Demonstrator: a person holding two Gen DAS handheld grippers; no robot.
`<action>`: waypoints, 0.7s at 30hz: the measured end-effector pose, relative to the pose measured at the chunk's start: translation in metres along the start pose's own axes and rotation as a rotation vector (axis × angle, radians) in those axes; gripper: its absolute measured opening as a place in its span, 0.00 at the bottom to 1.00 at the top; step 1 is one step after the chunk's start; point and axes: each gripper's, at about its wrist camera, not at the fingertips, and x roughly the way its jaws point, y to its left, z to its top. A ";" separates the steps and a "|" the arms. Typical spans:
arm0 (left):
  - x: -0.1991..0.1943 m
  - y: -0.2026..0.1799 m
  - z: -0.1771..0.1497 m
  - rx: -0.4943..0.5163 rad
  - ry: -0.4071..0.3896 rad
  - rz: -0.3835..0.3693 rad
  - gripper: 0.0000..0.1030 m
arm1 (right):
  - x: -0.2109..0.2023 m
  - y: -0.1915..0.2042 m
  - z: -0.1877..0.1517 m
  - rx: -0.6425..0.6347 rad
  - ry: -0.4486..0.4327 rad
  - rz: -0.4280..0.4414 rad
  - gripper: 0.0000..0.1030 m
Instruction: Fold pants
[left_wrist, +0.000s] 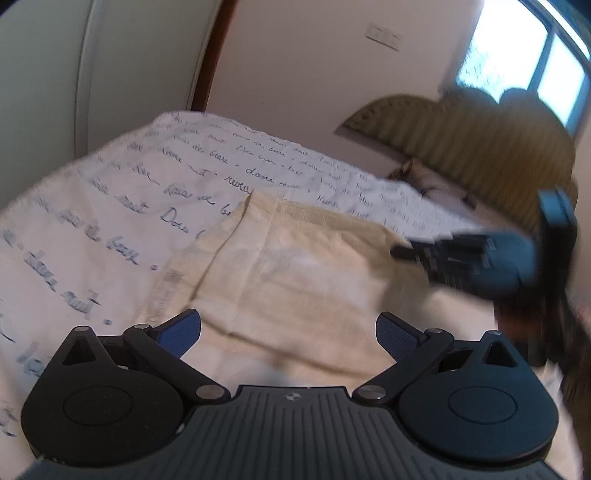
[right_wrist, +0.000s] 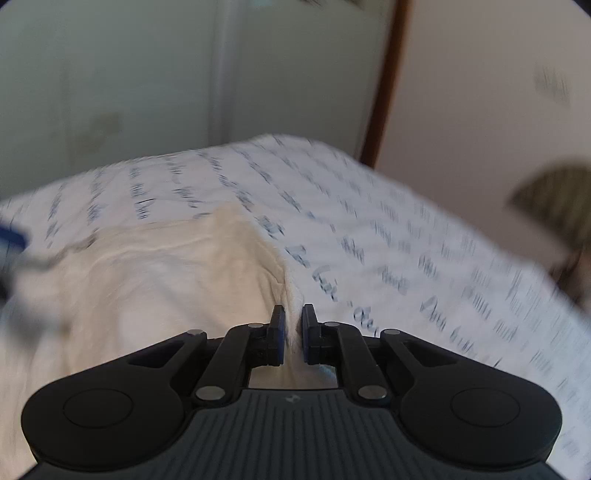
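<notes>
Cream pants (left_wrist: 295, 266) lie folded on a bed with a white sheet printed with blue handwriting (left_wrist: 122, 192). My left gripper (left_wrist: 288, 332) is open and empty, just above the near edge of the pants. My right gripper (right_wrist: 292, 332) is shut on the right edge of the pants (right_wrist: 166, 280), with a ridge of cream fabric pinched between its pads. In the left wrist view the right gripper (left_wrist: 402, 253) shows blurred at the pants' right edge. The left gripper's blue pad (right_wrist: 11, 232) shows at the far left of the right wrist view.
A striped olive headboard (left_wrist: 461, 147) stands at the bed's far right under a bright window (left_wrist: 535, 59). A white wardrobe door (left_wrist: 55, 74) and a brown door frame (left_wrist: 210, 66) stand behind the bed. The printed sheet (right_wrist: 406, 258) stretches right of the pants.
</notes>
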 end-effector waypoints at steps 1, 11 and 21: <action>0.001 0.004 0.005 -0.061 0.011 -0.029 0.98 | -0.014 0.017 0.000 -0.071 -0.024 -0.024 0.08; 0.004 0.035 0.014 -0.388 0.021 -0.220 0.99 | -0.108 0.139 -0.057 -0.449 -0.077 -0.050 0.08; -0.004 0.052 -0.002 -0.471 -0.003 -0.208 0.08 | -0.106 0.137 -0.062 -0.442 -0.074 -0.178 0.20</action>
